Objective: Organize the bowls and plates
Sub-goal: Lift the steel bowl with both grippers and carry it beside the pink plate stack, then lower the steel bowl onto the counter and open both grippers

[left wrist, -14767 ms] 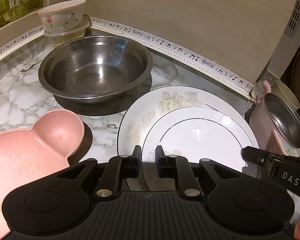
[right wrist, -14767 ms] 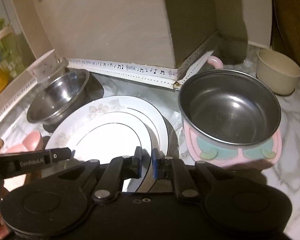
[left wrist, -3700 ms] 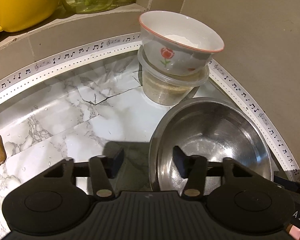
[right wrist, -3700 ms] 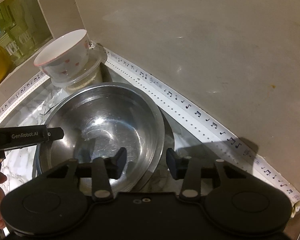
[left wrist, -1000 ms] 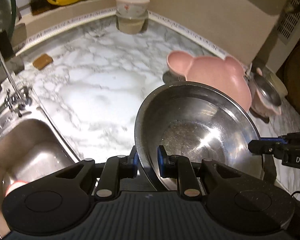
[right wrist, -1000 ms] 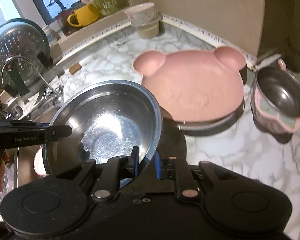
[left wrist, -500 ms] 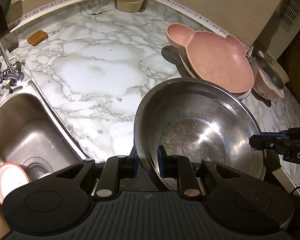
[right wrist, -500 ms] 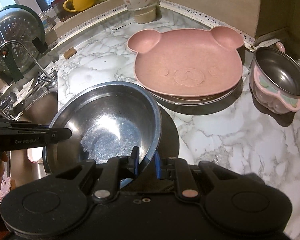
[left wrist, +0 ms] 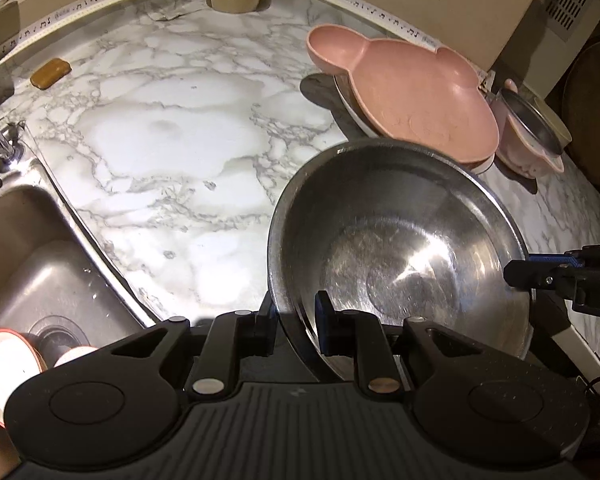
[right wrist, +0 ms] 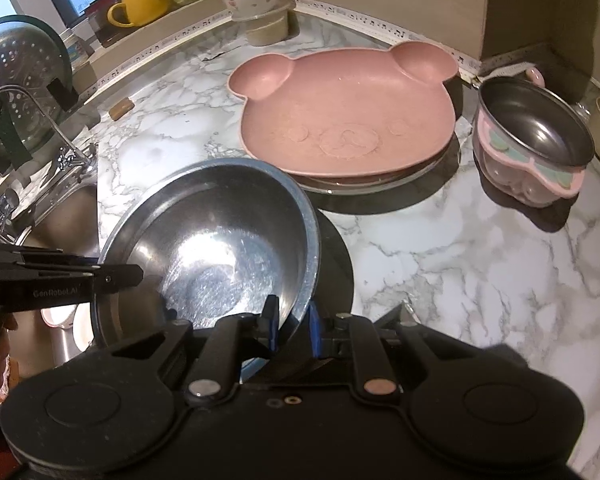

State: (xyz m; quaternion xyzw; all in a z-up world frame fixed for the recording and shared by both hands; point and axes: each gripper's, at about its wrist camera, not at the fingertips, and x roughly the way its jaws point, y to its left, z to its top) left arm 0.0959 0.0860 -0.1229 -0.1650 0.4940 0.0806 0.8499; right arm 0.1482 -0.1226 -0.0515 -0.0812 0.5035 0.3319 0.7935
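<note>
My view: steel bowl (left wrist: pixel 396 248) nearest me, over the counter (left wrist: pixel 172 152) edge, left gripper (left wrist: pixel 296 312) on its left rim, right gripper (right wrist: pixel 292 320) on its right rim. Sink (left wrist: pixel 36 264) to its left, two dishes inside. Bear-shaped plate (right wrist: pixel 348 112) behind the bowl, atop stacked plates. Small pot (right wrist: pixel 536 136) right of that stack. Cup on a tub (right wrist: pixel 266 20) in the far corner.

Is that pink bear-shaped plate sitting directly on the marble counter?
No, the pink bear-shaped plate rests on a stack of other plates.
</note>
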